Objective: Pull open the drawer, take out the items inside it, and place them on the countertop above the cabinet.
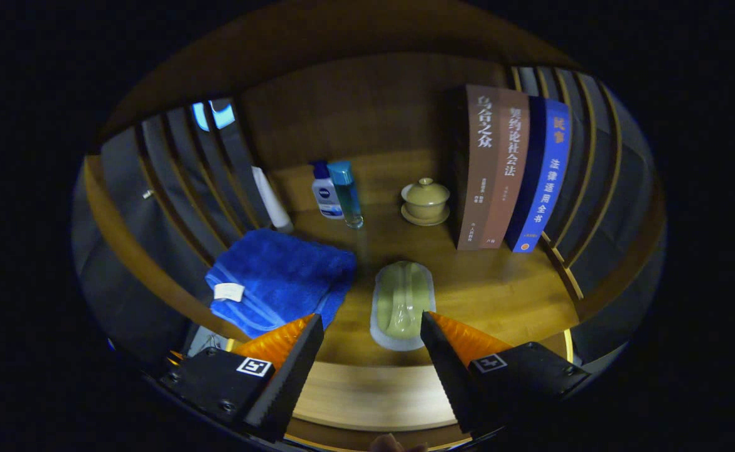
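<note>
My gripper (372, 326) is open above the front of the wooden countertop (493, 289). A pale green oblong item (403, 304) lies flat on the countertop just ahead of the fingers, a little nearer the right fingertip, and neither finger touches it. A folded blue towel (279, 279) with a white tag lies on the countertop ahead of the left finger. Below the fingers a lighter wooden edge (373, 395) curves across; I cannot tell whether it is the drawer front.
At the back stand a white-and-blue bottle (325, 191), a teal bottle (347, 191), a white tube (272, 198) and a lidded green cup on a saucer (425, 201). Three upright books (508, 169) stand right. Slatted walls (172, 188) enclose both sides.
</note>
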`<move>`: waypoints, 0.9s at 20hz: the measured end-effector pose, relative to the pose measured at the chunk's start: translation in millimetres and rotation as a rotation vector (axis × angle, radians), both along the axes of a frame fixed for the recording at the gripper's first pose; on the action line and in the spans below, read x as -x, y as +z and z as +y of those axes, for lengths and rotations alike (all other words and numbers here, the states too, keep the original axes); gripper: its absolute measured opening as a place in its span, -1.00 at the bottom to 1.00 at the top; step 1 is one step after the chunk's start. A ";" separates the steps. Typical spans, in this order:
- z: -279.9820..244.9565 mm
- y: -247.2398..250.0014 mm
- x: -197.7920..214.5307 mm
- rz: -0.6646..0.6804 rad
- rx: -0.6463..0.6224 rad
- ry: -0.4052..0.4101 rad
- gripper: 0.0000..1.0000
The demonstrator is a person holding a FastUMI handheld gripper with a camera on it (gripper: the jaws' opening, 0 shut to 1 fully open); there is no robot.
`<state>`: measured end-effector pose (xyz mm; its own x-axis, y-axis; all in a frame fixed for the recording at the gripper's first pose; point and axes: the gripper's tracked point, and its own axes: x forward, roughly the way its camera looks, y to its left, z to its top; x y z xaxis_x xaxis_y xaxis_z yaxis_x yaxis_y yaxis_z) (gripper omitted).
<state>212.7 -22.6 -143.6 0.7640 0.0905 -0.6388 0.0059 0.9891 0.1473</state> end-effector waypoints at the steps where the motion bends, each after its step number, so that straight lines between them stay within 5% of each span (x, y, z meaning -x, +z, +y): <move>1: 5.1 6.0 11.3 -0.040 -0.031 0.010 0.98; 7: -2.8 59.5 81.4 -0.391 0.045 0.048 0.99; 11: -4.9 82.8 130.8 -0.615 0.034 0.004 0.98; 18: -11.3 49.4 199.3 -0.763 0.124 -0.056 0.97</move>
<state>13.5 -33.9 -94.2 0.9980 0.0013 0.0629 -0.0025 0.9998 0.0192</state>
